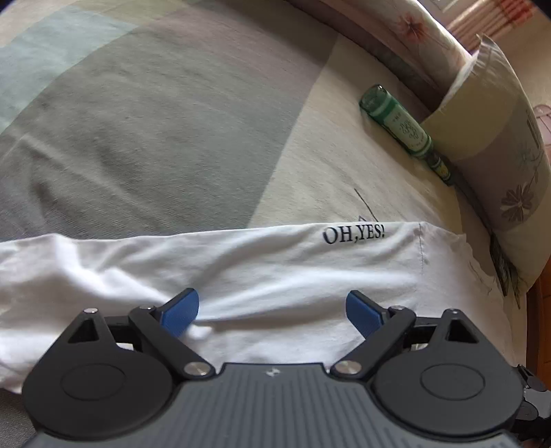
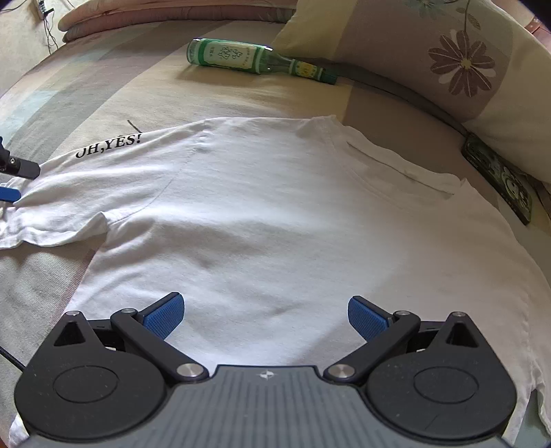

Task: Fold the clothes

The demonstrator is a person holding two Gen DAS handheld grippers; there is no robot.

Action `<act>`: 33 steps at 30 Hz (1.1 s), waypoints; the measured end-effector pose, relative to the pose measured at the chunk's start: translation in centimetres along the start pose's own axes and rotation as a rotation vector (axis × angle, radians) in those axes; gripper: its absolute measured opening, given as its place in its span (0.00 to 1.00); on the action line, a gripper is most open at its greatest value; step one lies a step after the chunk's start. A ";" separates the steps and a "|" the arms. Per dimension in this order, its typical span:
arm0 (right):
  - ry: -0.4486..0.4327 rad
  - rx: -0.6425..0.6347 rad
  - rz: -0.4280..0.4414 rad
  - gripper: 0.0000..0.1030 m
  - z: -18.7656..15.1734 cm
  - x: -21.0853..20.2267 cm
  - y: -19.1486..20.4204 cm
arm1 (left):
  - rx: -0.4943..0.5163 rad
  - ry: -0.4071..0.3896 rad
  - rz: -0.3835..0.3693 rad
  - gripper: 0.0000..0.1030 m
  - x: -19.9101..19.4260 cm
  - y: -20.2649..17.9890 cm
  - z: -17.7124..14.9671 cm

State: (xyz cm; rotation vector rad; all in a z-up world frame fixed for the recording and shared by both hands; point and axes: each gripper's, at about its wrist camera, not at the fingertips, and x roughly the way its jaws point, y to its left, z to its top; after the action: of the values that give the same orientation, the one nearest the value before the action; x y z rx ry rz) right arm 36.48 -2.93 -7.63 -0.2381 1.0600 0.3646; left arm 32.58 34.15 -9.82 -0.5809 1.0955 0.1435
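Observation:
A white T-shirt (image 2: 275, 213) lies spread flat on the bed, collar toward the pillows. Its left sleeve (image 1: 241, 268) carries the black print "OH,YES!" (image 1: 354, 234). My left gripper (image 1: 272, 312) hovers open over that sleeve, blue pads wide apart with only cloth below them. Its blue fingertip (image 2: 8, 193) shows at the left edge of the right wrist view, at the sleeve end. My right gripper (image 2: 265, 315) is open above the shirt's body, nothing between its fingers.
A green glass bottle (image 2: 241, 57) lies on its side on the bedspread (image 1: 155, 120) beyond the shirt, neck toward a flowered pillow (image 2: 447, 62). A dark patterned phone-like slab (image 2: 499, 182) rests right of the collar. A rolled quilt (image 1: 396, 27) lies at the back.

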 end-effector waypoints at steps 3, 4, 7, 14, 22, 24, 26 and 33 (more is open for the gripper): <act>-0.011 -0.020 0.001 1.00 0.4 -0.2 0.4 | -0.059 -0.010 0.088 0.90 -1.6 3.3 -0.4; -0.011 -0.025 0.001 1.00 0.5 -0.2 0.5 | -0.079 -0.013 0.117 0.90 -2.1 4.4 -0.6; -0.011 -0.041 0.003 1.00 0.8 -0.2 0.8 | -0.141 -0.033 0.190 0.90 -3.6 6.8 -0.7; -0.006 -0.096 0.022 1.00 1.4 0.1 2.1 | -0.141 -0.097 0.089 0.91 -2.9 5.9 0.7; -0.008 -0.123 0.052 1.00 1.9 0.3 3.3 | -0.136 -0.220 0.182 0.89 -5.8 6.5 0.9; -0.009 -0.130 0.060 1.00 2.0 0.3 3.6 | -0.138 -0.189 0.118 0.90 -6.1 6.0 -0.5; -0.009 -0.136 0.068 1.00 2.1 0.4 3.9 | -0.148 -0.135 0.048 0.90 -5.8 5.8 -2.0; -0.013 -0.172 0.092 1.00 2.5 0.3 4.5 | -0.341 -0.123 0.116 0.78 -6.5 10.2 -4.8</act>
State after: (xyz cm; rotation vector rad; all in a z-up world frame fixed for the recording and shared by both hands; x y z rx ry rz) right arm 36.85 2.15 -6.82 -0.3405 1.0297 0.5401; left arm 21.77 41.40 -9.53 -0.8014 0.9908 0.4679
